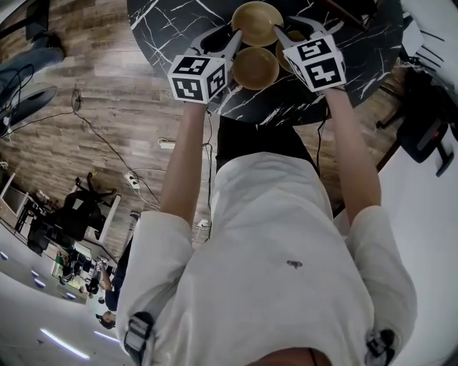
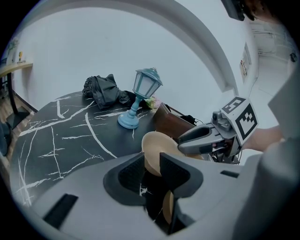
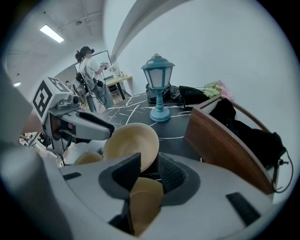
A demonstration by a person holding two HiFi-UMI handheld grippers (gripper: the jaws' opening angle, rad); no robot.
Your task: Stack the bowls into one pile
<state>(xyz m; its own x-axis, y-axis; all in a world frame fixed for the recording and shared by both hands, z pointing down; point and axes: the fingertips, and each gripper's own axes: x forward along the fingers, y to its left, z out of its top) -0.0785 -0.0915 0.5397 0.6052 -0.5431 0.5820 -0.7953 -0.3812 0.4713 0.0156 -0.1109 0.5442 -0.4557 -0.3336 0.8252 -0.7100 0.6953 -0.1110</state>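
Three bowls stand mouth-up on the black marbled table [image 1: 164,21]. Being round, they have no long axis. The far bowl [image 1: 256,21] and the near bowl [image 1: 255,68] lie almost touching, and the third bowl [image 1: 283,56] sits just right of them, mostly hidden under the right gripper [image 1: 297,30]. That gripper's jaws are spread, with the third bowl's rim [image 3: 145,201] between them, unpinched and cut off low in its own view. The left gripper [image 1: 227,39] is also spread, and only a sliver of the near bowl's rim [image 2: 168,206] shows between its jaws. A blue lantern [image 3: 158,86] stands beyond the bowls.
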